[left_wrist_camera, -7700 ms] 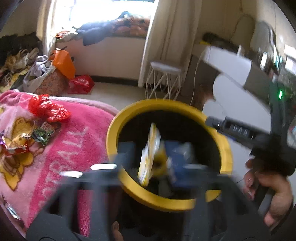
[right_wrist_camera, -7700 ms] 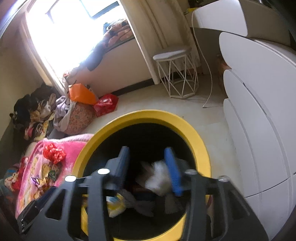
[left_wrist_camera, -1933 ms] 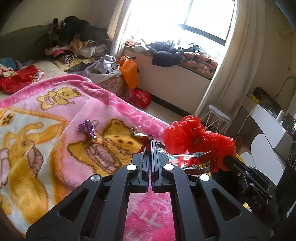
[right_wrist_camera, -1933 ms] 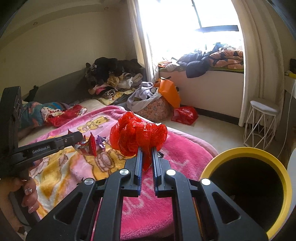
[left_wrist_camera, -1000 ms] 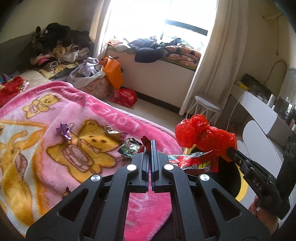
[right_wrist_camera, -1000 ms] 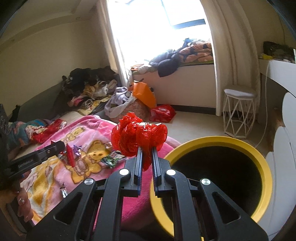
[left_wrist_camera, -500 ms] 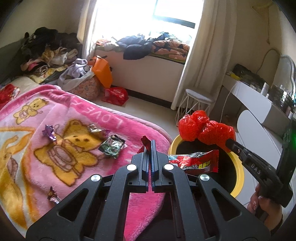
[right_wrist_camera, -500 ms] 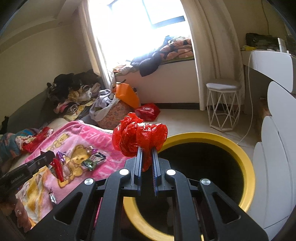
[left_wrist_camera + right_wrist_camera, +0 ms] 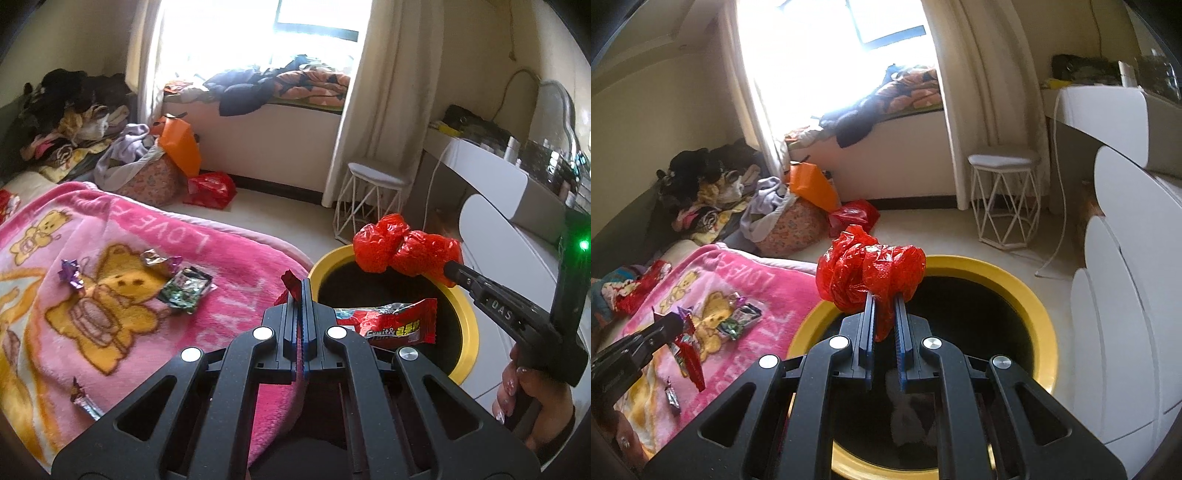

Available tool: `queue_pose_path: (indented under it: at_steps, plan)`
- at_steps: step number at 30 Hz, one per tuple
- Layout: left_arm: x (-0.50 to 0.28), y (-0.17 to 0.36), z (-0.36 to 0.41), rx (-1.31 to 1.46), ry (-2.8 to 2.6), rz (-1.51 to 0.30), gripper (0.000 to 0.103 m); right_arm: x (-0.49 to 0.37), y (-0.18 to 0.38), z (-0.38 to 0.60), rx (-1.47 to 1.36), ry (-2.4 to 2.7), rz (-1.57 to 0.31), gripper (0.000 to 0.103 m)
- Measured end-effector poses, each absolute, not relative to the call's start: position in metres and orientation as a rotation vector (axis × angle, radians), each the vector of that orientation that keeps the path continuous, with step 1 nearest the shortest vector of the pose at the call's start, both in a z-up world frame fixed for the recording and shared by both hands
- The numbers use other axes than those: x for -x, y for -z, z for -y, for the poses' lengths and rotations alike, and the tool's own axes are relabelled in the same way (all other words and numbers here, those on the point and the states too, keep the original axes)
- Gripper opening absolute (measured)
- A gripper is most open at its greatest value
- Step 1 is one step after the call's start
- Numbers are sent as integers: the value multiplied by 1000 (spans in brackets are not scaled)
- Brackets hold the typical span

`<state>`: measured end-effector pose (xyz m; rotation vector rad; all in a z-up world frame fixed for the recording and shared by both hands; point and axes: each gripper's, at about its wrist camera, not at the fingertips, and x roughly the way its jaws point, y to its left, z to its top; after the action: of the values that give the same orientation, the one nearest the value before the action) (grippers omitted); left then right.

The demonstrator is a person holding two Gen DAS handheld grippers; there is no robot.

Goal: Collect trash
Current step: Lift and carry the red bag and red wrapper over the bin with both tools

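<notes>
My left gripper (image 9: 300,291) is shut on a red snack wrapper (image 9: 391,325), which hangs to its right over the black bin with a yellow rim (image 9: 466,310). My right gripper (image 9: 884,299) is shut on a crumpled red plastic bag (image 9: 870,275) and holds it above the near left rim of the bin (image 9: 1027,291). The bag also shows in the left wrist view (image 9: 402,253). Several small wrappers, among them a green one (image 9: 184,290) and a purple one (image 9: 72,275), lie on the pink bear blanket (image 9: 122,332).
The bin stands on the floor between the bed and a white scalloped cabinet (image 9: 1126,295). A white wire stool (image 9: 1003,192) stands by the curtain. A red bag (image 9: 210,189) and a laundry basket with clothes (image 9: 147,173) sit on the floor by the window bench.
Both grippers have swung right from the bed toward the bin, each still holding its trash. The bin now lies under the red bag and the snack wrapper.
</notes>
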<state>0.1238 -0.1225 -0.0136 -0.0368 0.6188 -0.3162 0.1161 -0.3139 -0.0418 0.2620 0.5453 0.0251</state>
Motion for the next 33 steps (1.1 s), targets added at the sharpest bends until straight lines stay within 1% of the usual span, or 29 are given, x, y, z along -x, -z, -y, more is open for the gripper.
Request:
queue_pose_path:
  at_steps: [16,33]
  plan:
    - [-127,31,161,-41,372,-646,0,-122,63,348,-314,45,-632,9]
    - [-151,59,197,-107,417,-709,0,-128,83,366,-367,69,-703,9]
